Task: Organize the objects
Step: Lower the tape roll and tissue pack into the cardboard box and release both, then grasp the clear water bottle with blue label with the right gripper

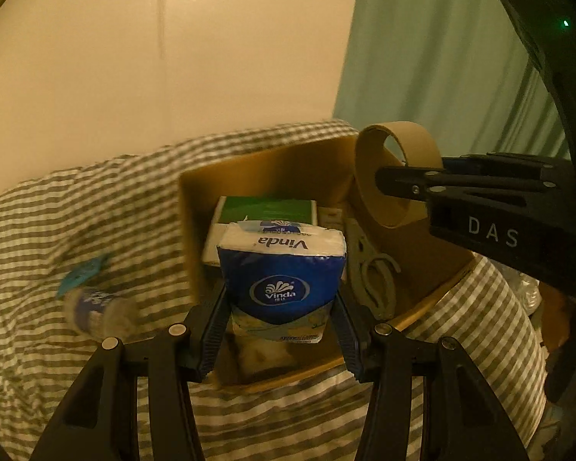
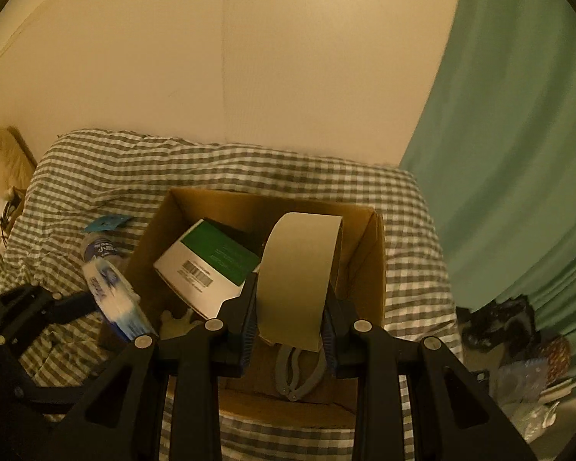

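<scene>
- The left gripper (image 1: 280, 330) is held level over the cardboard box (image 1: 272, 161), clamped on one tissue pack (image 1: 282, 269).
- The right gripper (image 2: 290, 326) is clamped on one tape roll (image 2: 299, 276) above the same box.
- Ahead of it, one green-white carton (image 2: 211, 265) and one pair of pliers (image 2: 299, 372) are seen inside.

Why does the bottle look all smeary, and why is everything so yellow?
Left wrist view: the bottle on the checked cloth is blurred, while the tissue pack in the left claw stays sharp. Both views: dim warm light tints everything yellow, and the fisheye bends edges.
</scene>
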`<state>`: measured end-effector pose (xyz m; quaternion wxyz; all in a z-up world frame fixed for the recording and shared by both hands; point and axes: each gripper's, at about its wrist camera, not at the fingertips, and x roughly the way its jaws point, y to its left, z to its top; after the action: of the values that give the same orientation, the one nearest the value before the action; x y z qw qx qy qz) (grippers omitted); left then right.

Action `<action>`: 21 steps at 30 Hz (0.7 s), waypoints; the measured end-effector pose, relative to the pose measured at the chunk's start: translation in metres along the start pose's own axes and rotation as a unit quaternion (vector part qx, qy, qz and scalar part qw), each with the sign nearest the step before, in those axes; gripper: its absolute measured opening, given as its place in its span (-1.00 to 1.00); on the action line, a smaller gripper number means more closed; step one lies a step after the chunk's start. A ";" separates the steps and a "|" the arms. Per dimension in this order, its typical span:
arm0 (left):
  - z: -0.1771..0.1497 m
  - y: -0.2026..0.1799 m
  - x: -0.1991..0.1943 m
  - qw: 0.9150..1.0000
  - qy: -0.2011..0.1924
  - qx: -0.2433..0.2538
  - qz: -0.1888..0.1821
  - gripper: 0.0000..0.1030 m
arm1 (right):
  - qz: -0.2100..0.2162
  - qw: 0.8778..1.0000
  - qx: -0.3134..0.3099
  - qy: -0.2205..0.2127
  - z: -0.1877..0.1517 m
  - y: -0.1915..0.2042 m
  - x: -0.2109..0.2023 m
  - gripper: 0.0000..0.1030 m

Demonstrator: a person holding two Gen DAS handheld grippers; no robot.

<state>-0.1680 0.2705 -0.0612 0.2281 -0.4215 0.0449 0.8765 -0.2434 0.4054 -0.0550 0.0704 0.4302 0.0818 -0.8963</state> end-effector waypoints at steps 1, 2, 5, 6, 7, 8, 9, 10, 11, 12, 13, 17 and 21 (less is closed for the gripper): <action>0.001 -0.003 0.003 1.000 0.000 -0.001 -0.006 0.02 | 0.003 1.000 0.006 0.000 -0.002 -0.005 0.003 -0.45; 0.002 -0.004 0.004 1.000 -0.001 -0.002 -0.009 0.02 | 0.005 1.000 0.012 -0.001 -0.003 -0.009 0.004 -0.45; 0.001 -0.016 0.010 1.000 -0.007 0.002 -0.010 0.11 | 0.008 1.000 0.025 -0.001 -0.003 -0.017 0.005 -0.44; 0.001 -0.016 0.009 1.000 -0.006 0.004 -0.005 0.23 | 0.008 1.000 0.027 -0.003 -0.003 -0.019 0.004 -0.42; 0.001 -0.017 0.009 1.000 -0.005 0.007 0.004 0.31 | 0.009 0.999 0.031 -0.006 -0.003 -0.022 0.001 -0.36; 0.000 -0.017 0.008 1.000 -0.005 0.009 0.011 0.41 | 0.011 0.999 0.034 -0.010 -0.001 -0.024 -0.001 -0.31; 0.001 -0.016 0.007 1.000 -0.005 0.010 0.015 0.45 | 0.013 0.999 0.038 -0.014 -0.002 -0.025 -0.005 -0.18; 0.002 -0.013 0.005 1.000 -0.006 0.009 0.018 0.46 | 0.014 0.999 0.041 -0.020 -0.003 -0.026 -0.011 -0.09; 0.002 -0.011 0.001 1.000 -0.008 0.007 0.020 0.51 | 0.014 0.999 0.042 -0.024 -0.004 -0.024 -0.015 -0.08; 0.003 -0.008 -0.004 1.000 -0.011 0.003 0.021 0.57 | 0.013 0.999 0.042 -0.027 -0.004 -0.023 -0.020 -0.08; 0.003 -0.005 -0.011 1.000 -0.014 -0.002 0.022 0.62 | 0.011 0.999 0.039 -0.031 -0.003 -0.018 -0.024 -0.07; 0.005 0.015 -0.041 0.999 -0.029 -0.010 0.039 0.76 | 0.007 0.998 0.031 -0.052 0.000 -0.008 -0.050 0.15; 0.007 0.046 -0.079 0.995 -0.059 -0.010 0.075 0.94 | 0.001 0.996 0.035 -0.087 0.005 0.011 -0.086 0.60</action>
<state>-0.1507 0.2030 -0.0023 0.1599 -0.3667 0.0534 0.9149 -0.1917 0.3989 0.0145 0.0630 0.3527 0.0434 -0.9326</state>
